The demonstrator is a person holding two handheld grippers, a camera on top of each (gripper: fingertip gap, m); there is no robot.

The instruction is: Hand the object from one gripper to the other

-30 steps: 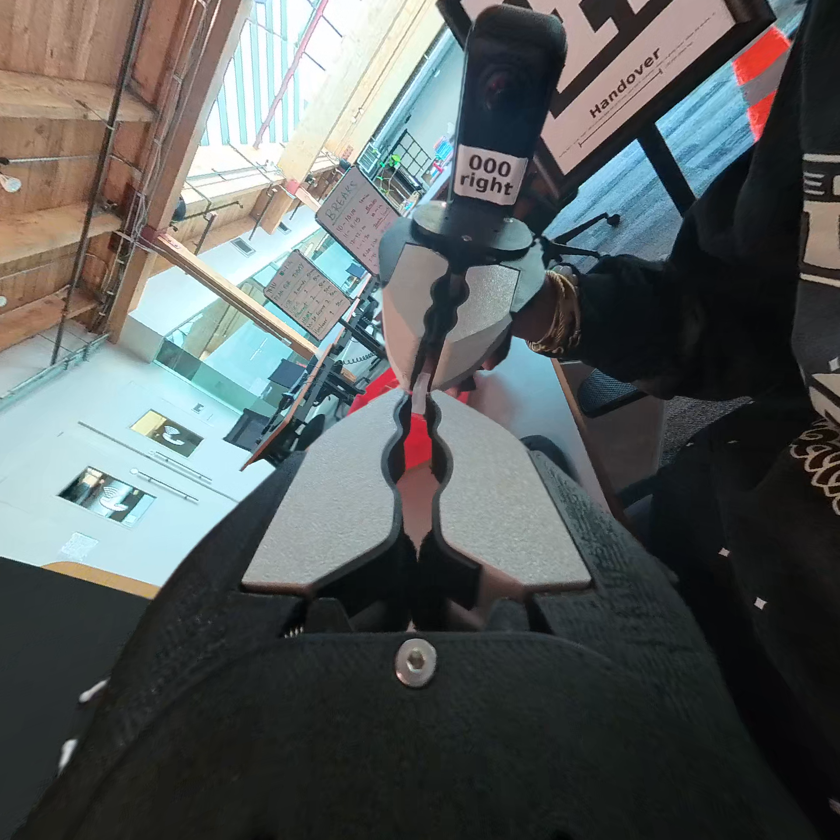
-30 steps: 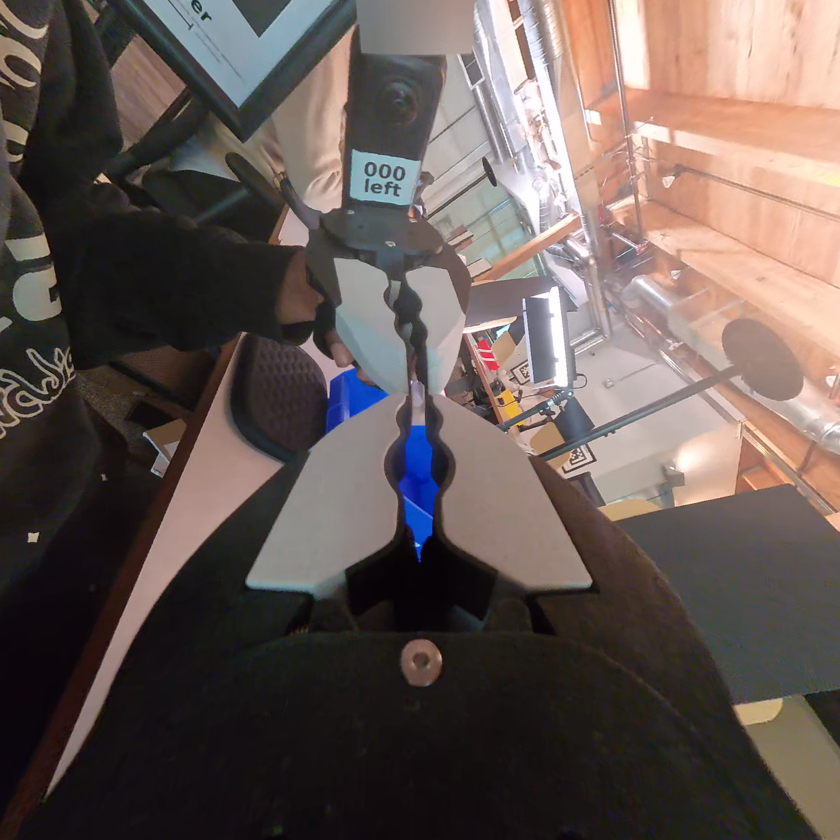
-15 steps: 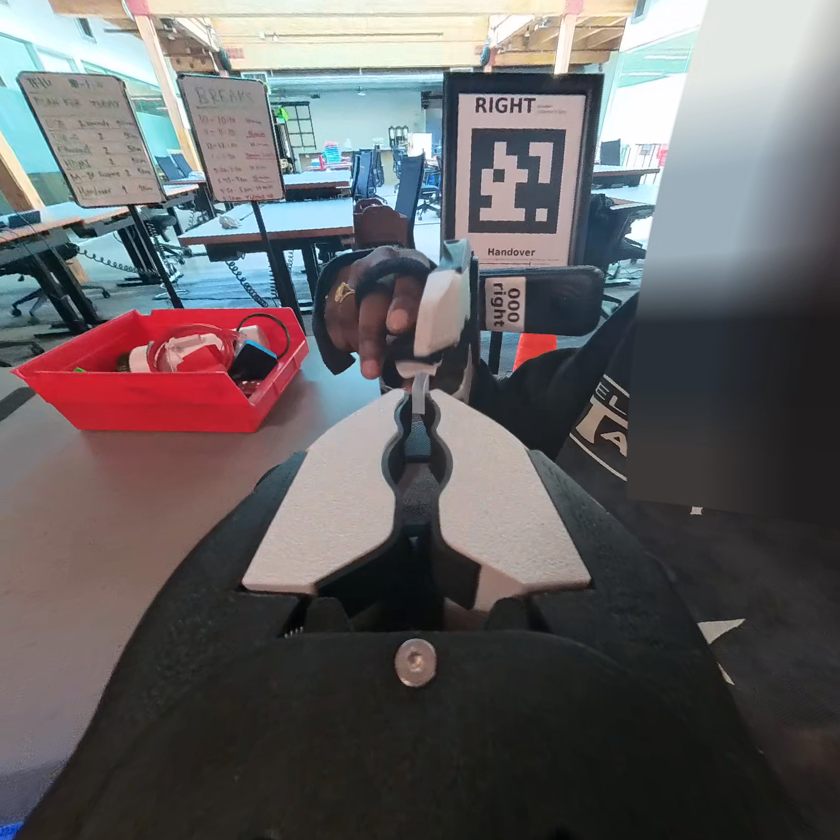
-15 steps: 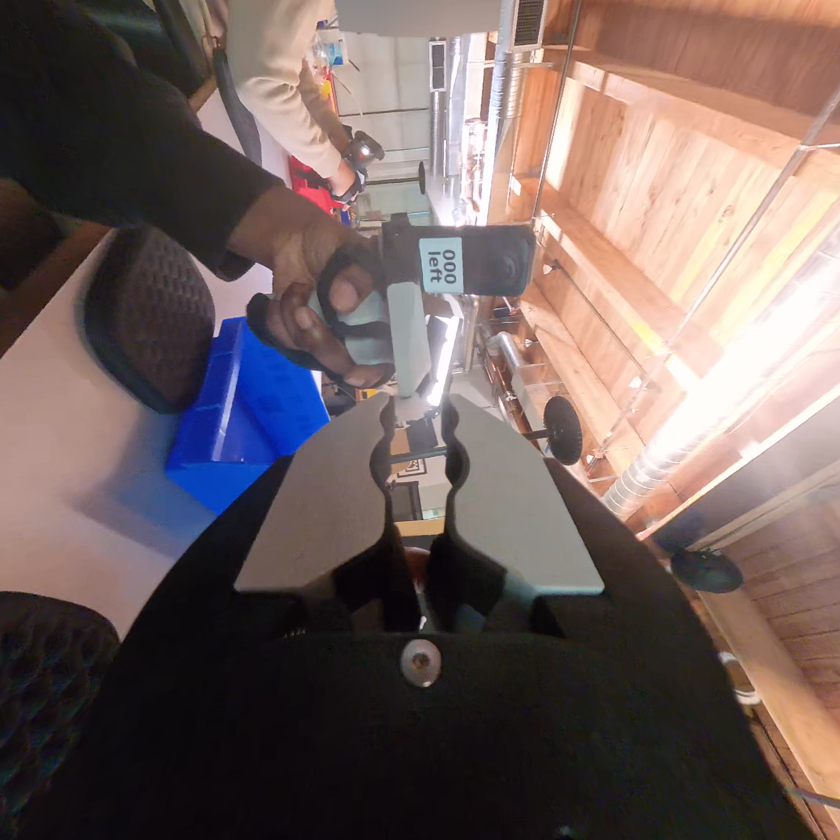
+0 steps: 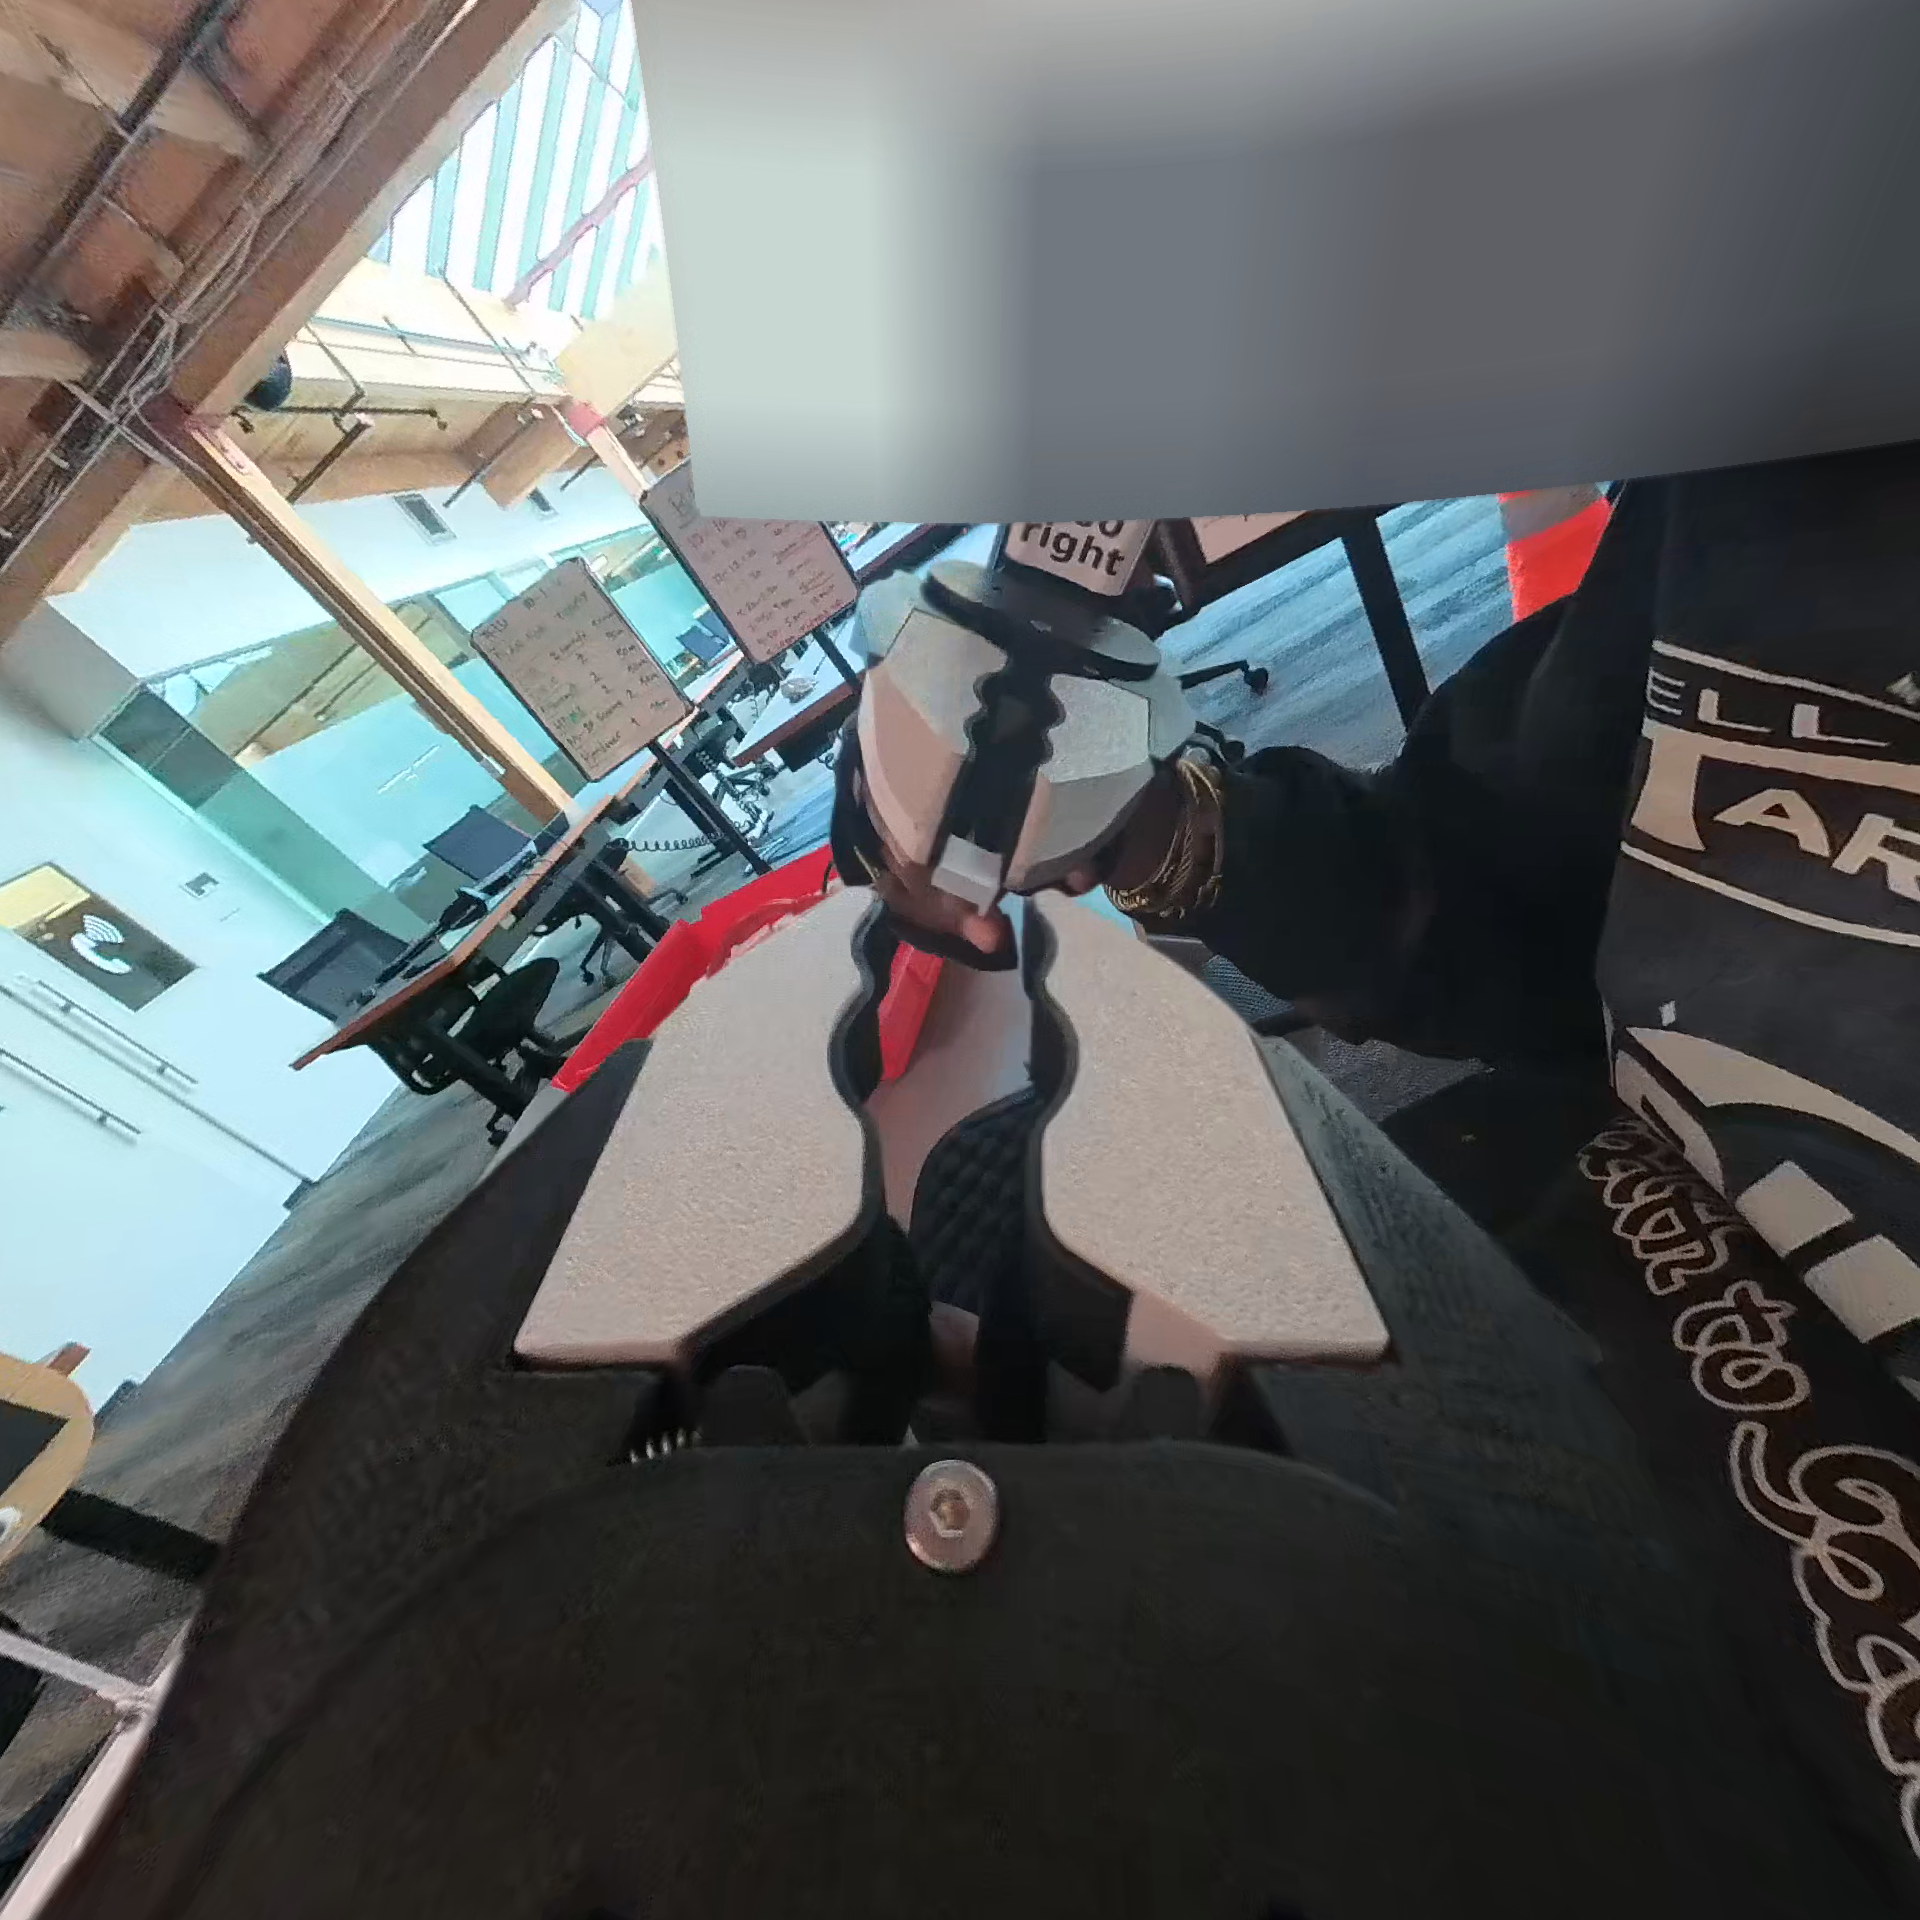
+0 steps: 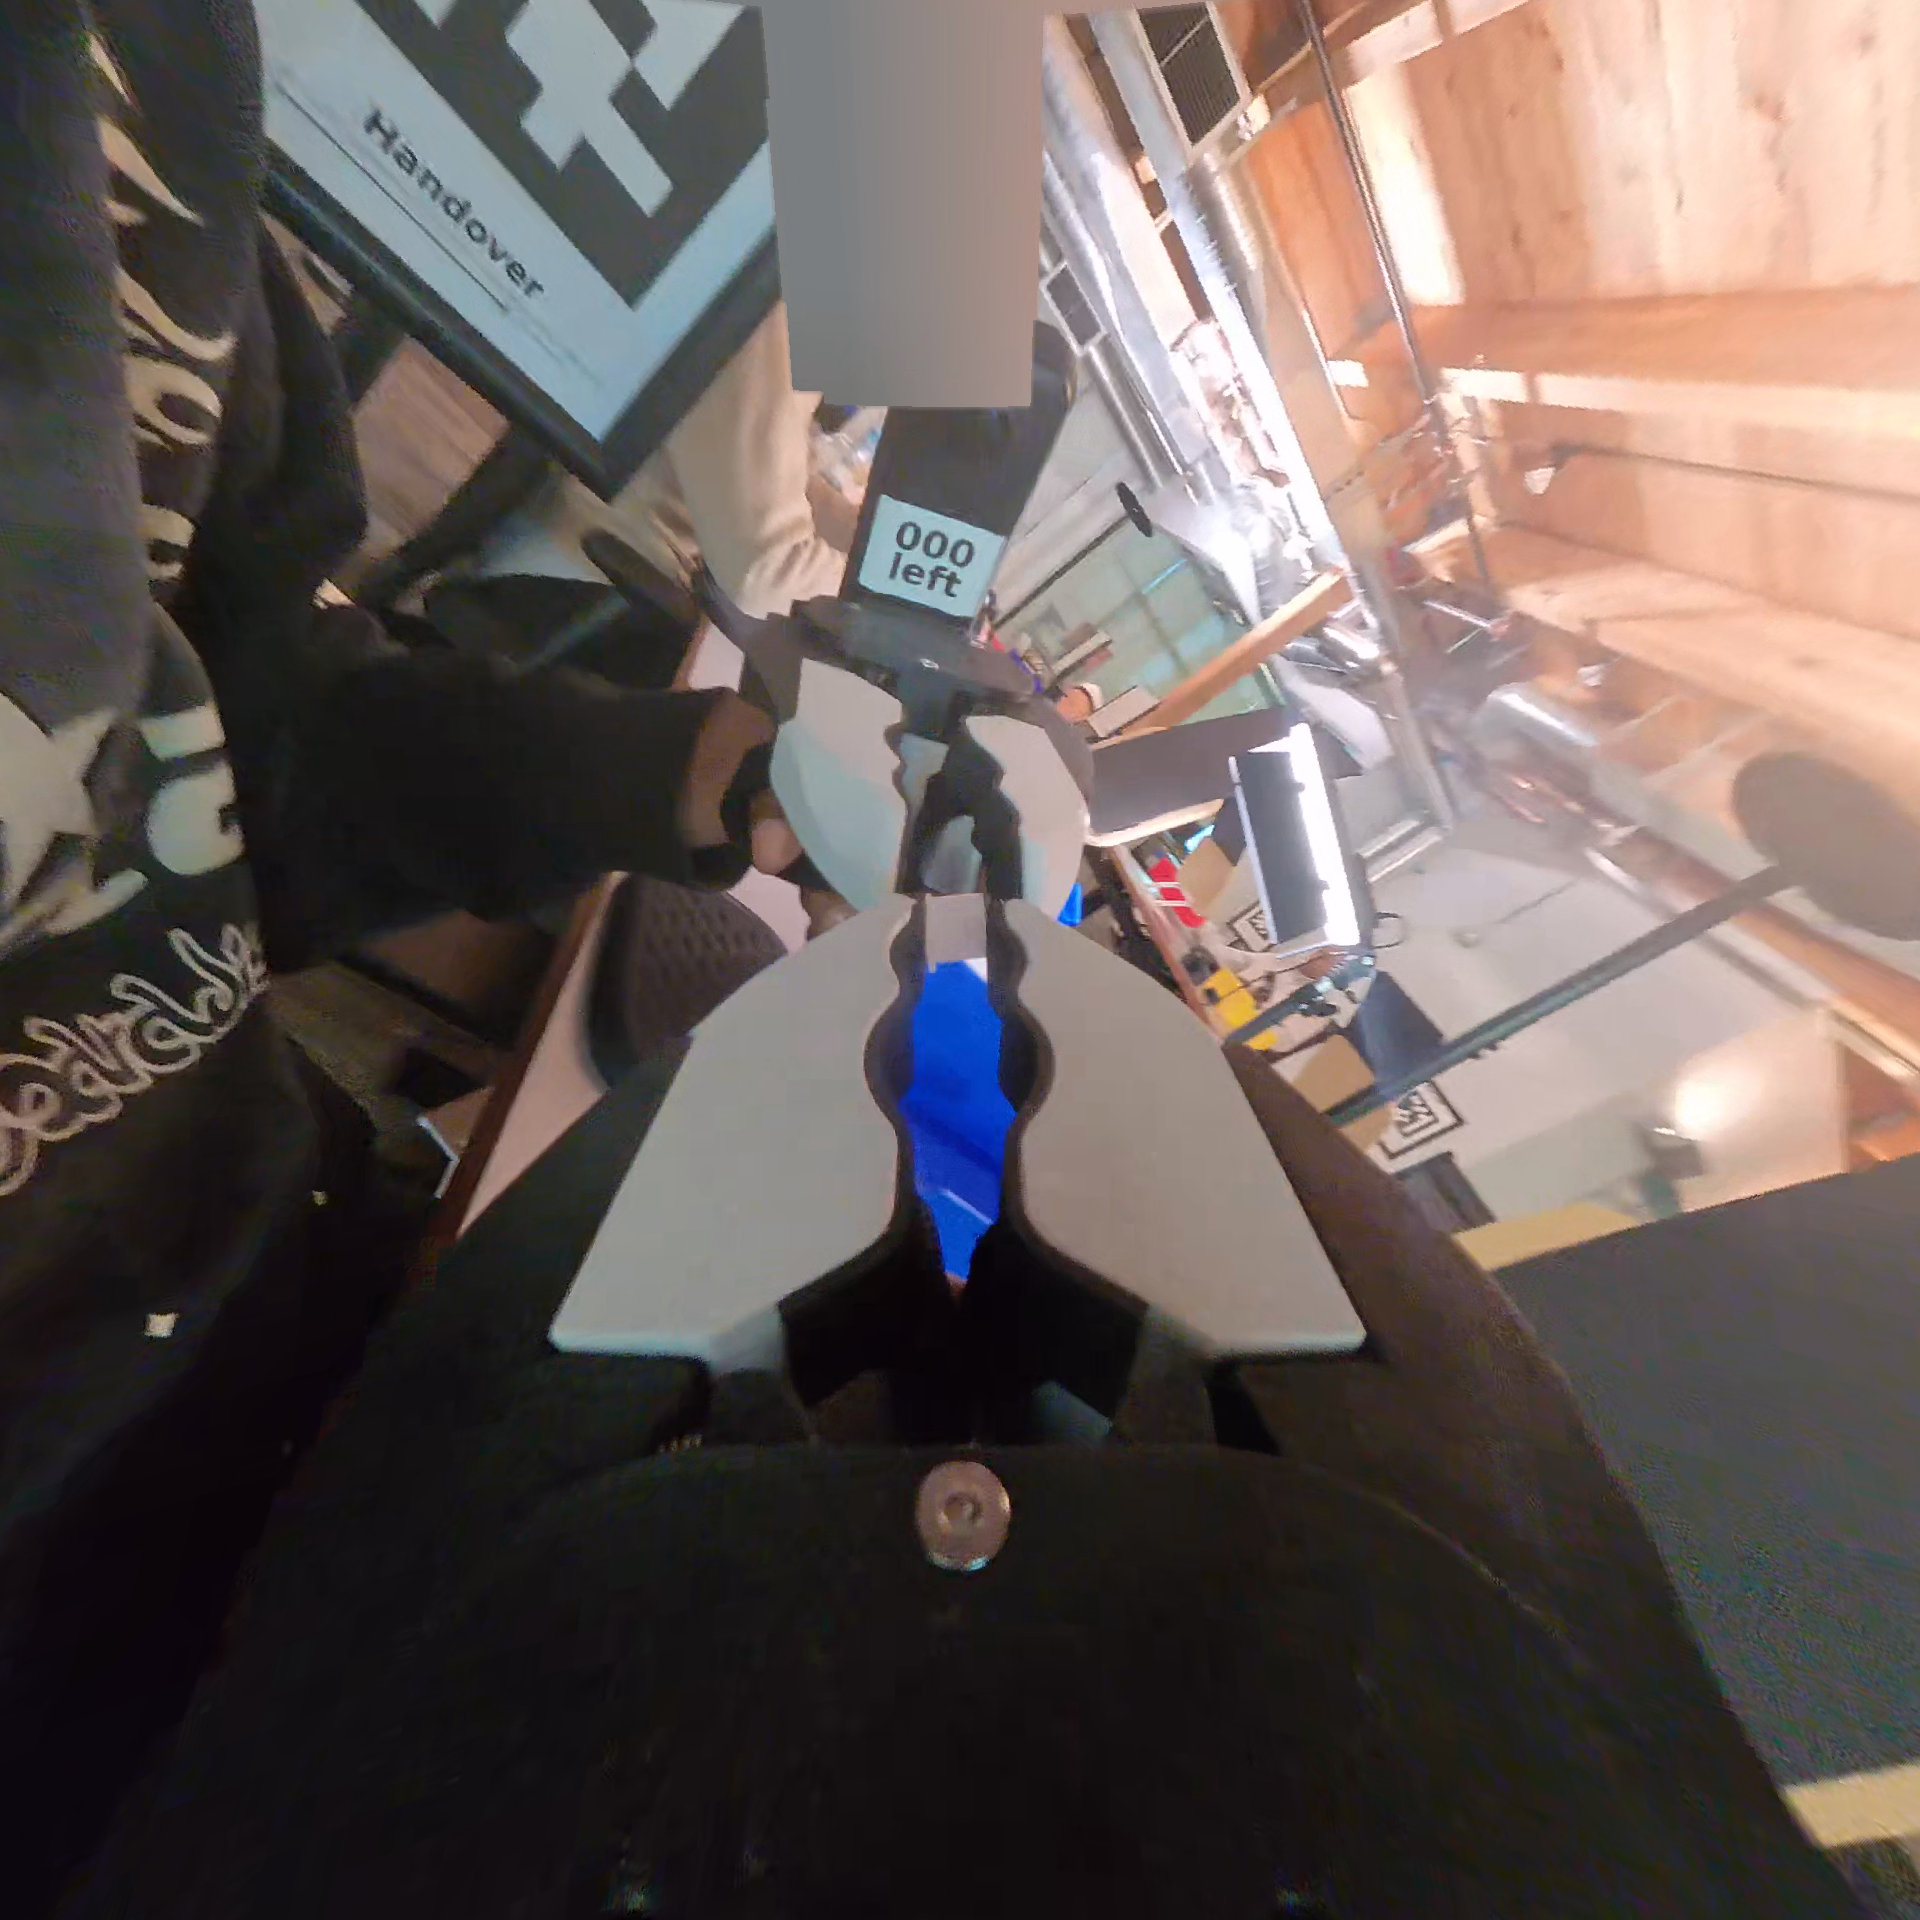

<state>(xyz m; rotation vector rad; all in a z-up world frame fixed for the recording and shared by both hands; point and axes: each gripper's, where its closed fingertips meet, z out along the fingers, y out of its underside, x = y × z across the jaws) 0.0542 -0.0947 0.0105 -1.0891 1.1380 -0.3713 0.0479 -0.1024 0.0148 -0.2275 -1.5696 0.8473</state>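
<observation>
Two labelled tools: right tool (image 6: pixel 956 914) clamps white object (image 6: pixel 951 928); left tool (image 5: pixel 945 914) spread, empty.

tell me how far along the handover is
Done: the small white piece sits clamped in the right gripper, and the left gripper has opened and let go. In hand: the two grippers sit tip to tip. Left: draw them apart.

Your right gripper (image 5: pixel 977 873) faces your left gripper (image 5: pixel 951 914) tip to tip | small white flat object (image 5: pixel 966 864) sits between right fingertips, just ahead of left's | red plastic bin (image 5: pixel 727 935) behind left fingers | blue plastic bin (image 6: pixel 951 1049) behind right gripper's gap.
</observation>
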